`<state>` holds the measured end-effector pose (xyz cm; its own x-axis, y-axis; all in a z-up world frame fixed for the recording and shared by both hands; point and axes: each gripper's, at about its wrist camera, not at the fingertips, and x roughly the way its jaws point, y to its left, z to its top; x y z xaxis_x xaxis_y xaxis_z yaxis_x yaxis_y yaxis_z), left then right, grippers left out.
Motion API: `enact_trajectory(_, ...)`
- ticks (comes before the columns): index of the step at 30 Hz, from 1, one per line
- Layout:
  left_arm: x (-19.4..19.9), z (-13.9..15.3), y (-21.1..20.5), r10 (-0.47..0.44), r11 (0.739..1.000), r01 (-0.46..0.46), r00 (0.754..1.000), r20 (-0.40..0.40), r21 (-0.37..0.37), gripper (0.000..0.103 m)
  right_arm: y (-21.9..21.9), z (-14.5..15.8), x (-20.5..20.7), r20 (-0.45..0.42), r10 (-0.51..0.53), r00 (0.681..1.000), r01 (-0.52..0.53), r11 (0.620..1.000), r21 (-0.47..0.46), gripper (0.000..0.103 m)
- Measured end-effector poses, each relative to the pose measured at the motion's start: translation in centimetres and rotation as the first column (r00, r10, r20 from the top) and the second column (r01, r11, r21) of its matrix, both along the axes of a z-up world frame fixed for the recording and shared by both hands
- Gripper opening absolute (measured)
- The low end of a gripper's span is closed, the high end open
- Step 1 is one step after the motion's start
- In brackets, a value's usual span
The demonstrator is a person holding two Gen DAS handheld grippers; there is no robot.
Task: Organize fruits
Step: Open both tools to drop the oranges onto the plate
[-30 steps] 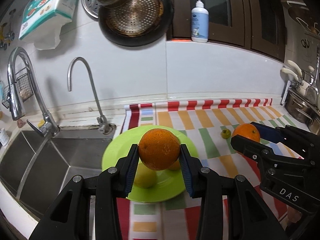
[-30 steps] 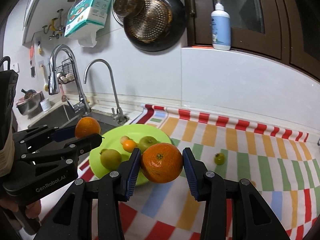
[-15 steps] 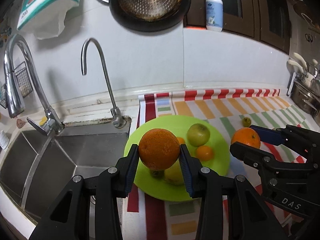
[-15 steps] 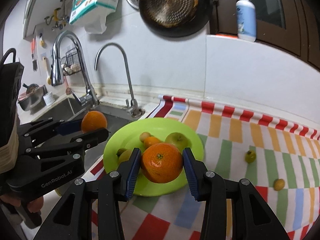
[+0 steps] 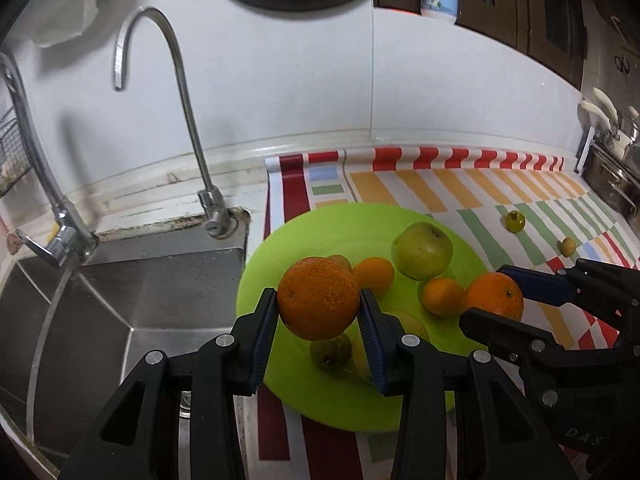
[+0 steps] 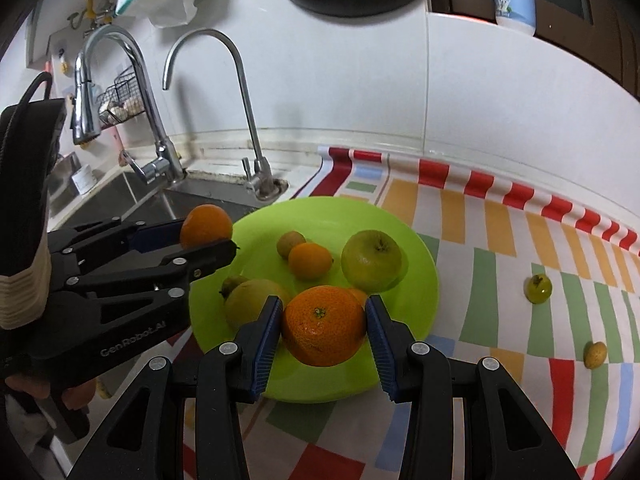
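Kitchen bench (image 5: 460,184) beside a sink (image 5: 120,300), with a green plate (image 6: 420,280) of fruit. Left tool (image 5: 319,310) clamps one orange (image 5: 318,298) above the plate; right tool (image 6: 322,324) clamps another orange (image 6: 322,324).

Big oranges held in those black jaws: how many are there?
2. One big orange sits in the left gripper above the green plate; the other in the right gripper over the plate's near edge.

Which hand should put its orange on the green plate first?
Probably the right. The right gripper holds its orange over a bare part of the green plate. The left gripper holds its orange right above a pear and other fruit, so it has less room.
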<state>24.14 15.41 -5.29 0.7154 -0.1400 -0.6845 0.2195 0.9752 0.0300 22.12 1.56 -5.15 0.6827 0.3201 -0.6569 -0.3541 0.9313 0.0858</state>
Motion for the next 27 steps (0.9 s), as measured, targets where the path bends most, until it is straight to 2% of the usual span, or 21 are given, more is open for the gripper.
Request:
enact_trajectory(5, 1.0, -0.8, -0.2, -0.018, 1.0, 0.017, 0.999, -0.033, -0.019, 0.041, 0.0, -0.7, 0.8, -0.024, -0.007, 1.0, 0.007, 1.0, 0.0, 0.044)
enact_trajectory(8, 0.7, -0.3, -0.2, -0.007, 1.0, 0.007, 1.0, -0.007, -0.016, 0.051, -0.4, -0.7, 1.0, -0.039, -0.014, 0.999, 0.015, 0.999, 0.029, 0.045)
enact_trajectory(10, 0.3, 0.1, -0.1, 0.002, 1.0, -0.002, 1.0, 0.012, -0.012, 0.052, -0.6, -0.5, 0.9, -0.027, -0.029, 0.999, 0.03, 0.999, 0.033, 0.054)
enact_trajectory(11, 0.1, 0.4, -0.1, 0.008, 1.0, -0.008, 1.0, 0.02, -0.011, 0.052, -0.8, -0.3, 0.8, -0.017, -0.037, 0.999, 0.038, 0.999, 0.033, 0.056)
enact_trajectory(18, -1.7, 1.9, -0.2, 0.04, 0.999, -0.039, 0.997, 0.059, -0.007, 0.052, -1.7, 1.1, -0.5, 0.04, -0.069, 0.997, 0.068, 0.997, 0.024, 0.056)
enact_trajectory(21, -2.6, 2.5, -0.1, 0.059, 0.998, -0.057, 0.996, 0.064, -0.027, 0.054, -2.3, 1.7, -1.2, 0.061, -0.085, 0.995, 0.084, 0.996, 0.02, 0.062)
enact_trajectory(26, -4.2, 3.5, -0.4, 0.085, 0.996, -0.081, 0.993, 0.082, -0.049, 0.058, -3.4, 2.8, -2.6, 0.097, -0.106, 0.99, 0.105, 0.994, 0.018, 0.064)
enact_trajectory(27, -4.6, 3.8, -0.5, 0.09, 0.995, -0.085, 0.992, 0.085, -0.052, 0.058, -3.7, 2.9, -2.8, 0.102, -0.109, 0.989, 0.108, 0.994, 0.02, 0.067)
